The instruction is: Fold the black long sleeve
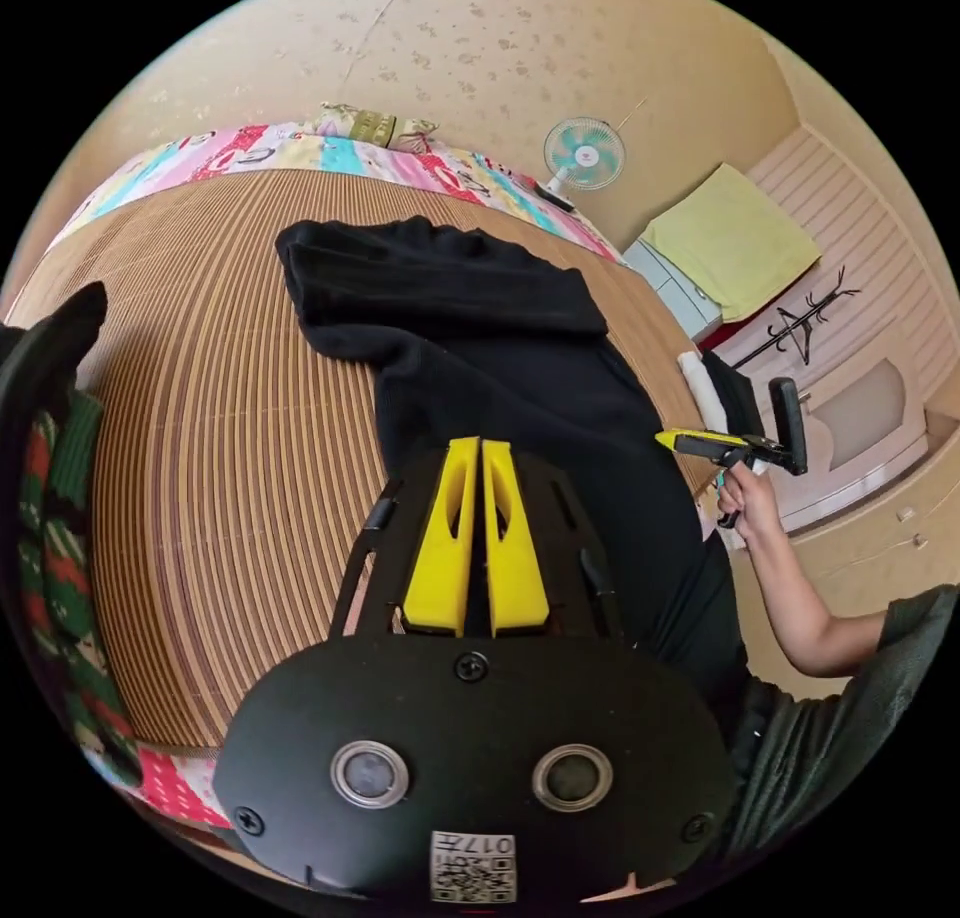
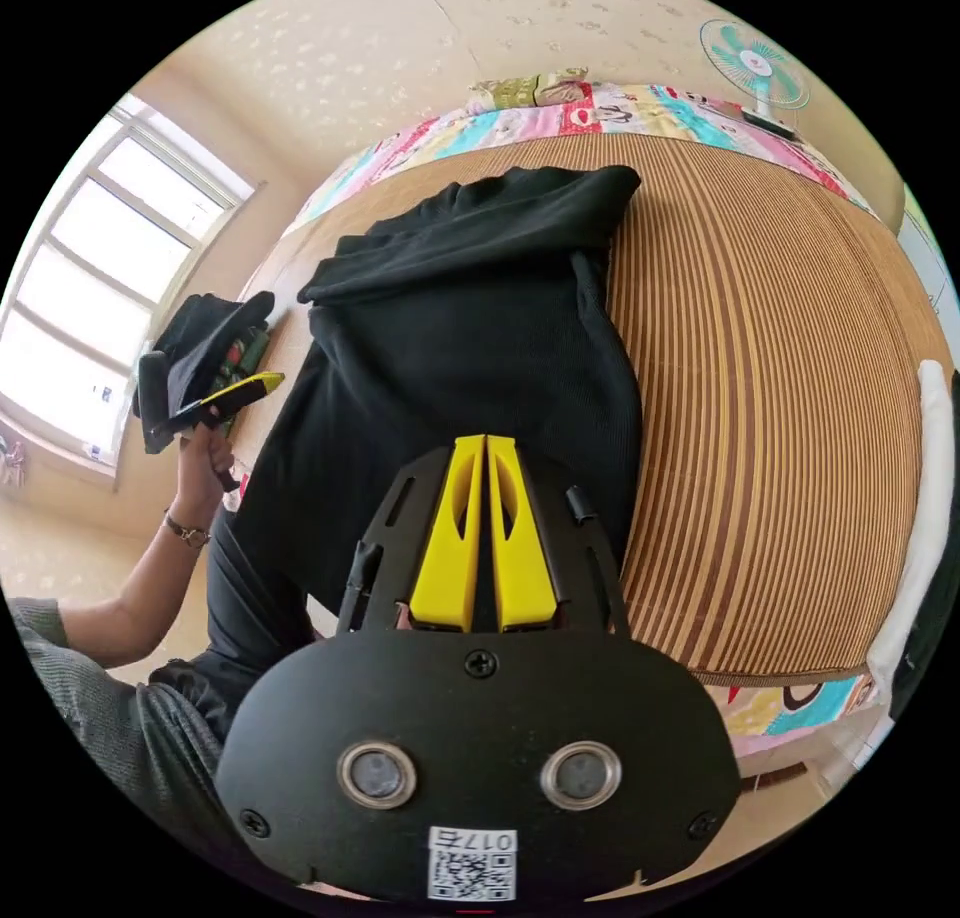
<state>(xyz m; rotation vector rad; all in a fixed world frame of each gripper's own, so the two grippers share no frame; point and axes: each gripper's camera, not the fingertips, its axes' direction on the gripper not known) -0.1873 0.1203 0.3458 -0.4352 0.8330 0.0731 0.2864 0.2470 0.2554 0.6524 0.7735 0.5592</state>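
Left gripper [image 1: 480, 448] and right gripper [image 2: 485, 443], fingers clenched together and grasping nothing, above the near hem of the black shirt [image 1: 500, 358]. Shirt spread on the bed's mat [image 1: 220, 438], sleeve folded across its far end; fan [image 1: 585, 153] beyond the far edge.

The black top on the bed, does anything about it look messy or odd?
A little. The black long sleeve lies crooked on the striped mat, its far end bunched into a thick fold and its near end hanging over the bed's edge. No damage visible.
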